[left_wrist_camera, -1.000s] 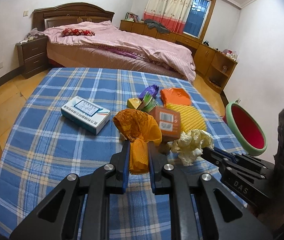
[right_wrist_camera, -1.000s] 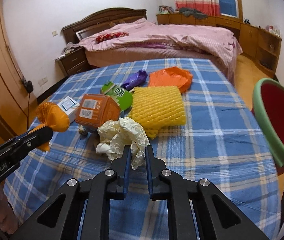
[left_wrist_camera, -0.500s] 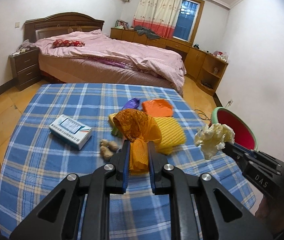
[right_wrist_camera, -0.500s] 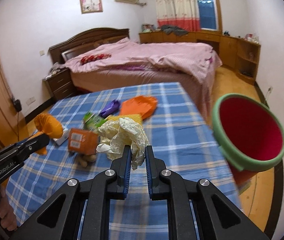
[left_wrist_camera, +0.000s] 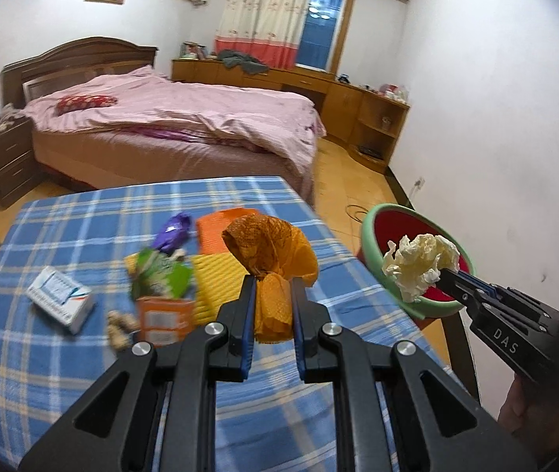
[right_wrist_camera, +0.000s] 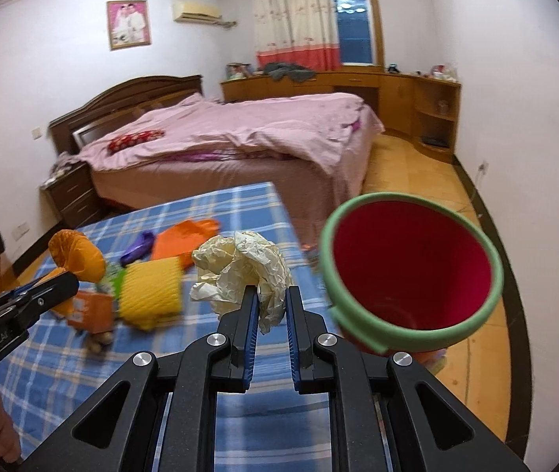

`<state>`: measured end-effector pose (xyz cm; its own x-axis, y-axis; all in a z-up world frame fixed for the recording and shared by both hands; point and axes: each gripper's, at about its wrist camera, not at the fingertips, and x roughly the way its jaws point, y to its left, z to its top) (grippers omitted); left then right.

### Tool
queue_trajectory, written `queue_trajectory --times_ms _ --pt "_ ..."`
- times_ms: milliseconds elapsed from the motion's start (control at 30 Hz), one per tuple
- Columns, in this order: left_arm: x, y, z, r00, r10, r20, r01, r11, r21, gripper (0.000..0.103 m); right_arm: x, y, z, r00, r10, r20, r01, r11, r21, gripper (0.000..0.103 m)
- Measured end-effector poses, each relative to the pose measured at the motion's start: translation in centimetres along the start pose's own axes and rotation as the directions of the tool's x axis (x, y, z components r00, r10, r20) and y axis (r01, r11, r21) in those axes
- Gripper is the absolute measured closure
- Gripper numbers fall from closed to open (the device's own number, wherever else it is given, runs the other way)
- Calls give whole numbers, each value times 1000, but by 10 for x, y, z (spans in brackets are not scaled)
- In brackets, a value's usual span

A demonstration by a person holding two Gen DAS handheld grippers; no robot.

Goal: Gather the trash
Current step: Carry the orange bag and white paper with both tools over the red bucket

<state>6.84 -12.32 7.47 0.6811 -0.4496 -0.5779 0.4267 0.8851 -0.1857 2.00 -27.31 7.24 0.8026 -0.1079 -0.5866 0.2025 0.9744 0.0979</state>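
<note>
the crumpled cream paper wad (right_wrist_camera: 240, 271), creased and irregular in shape, is clamped between the blue-lined jaws of the right gripper (right_wrist_camera: 271, 306) and is held in the air just beside the bin; in the left wrist view the wad (left_wrist_camera: 421, 263) appears in front of the bin's mouth. the bin (right_wrist_camera: 409, 271) is a round, tapered container with a smooth red interior and a thick pale green rim, and it stands off the right edge of the table. the orange mesh wrapper (left_wrist_camera: 271, 259), a soft netted material bunched into a rounded head with a flat dotted tail, is gripped by the closed jaws of the left gripper (left_wrist_camera: 273, 306) and is raised above the tablecloth. the table (left_wrist_camera: 63, 354) carries a blue plaid cloth with white and yellow lines. on the cloth lie a yellow ribbed foam sheet (left_wrist_camera: 216, 287), a flat orange sheet (left_wrist_camera: 216, 232), a glossy purple wrapper (left_wrist_camera: 173, 232), a green printed packet (left_wrist_camera: 161, 279), an orange cardboard box (left_wrist_camera: 165, 318), a rectangular white-and-blue carton (left_wrist_camera: 61, 305) and a small knobbly beige lump (left_wrist_camera: 120, 326), somewhat blurred. beyond the table stands a bed (left_wrist_camera: 181, 126) with a wrinkled pink cover and a dark wooden headboard.
</note>
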Motion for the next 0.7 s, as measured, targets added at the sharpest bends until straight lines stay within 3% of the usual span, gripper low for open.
queue_trajectory --times_ms 700 --pt "120 -121 31 980 -150 -134 171 971 169 87 45 -125 4 973 -212 -86 222 965 138 89"
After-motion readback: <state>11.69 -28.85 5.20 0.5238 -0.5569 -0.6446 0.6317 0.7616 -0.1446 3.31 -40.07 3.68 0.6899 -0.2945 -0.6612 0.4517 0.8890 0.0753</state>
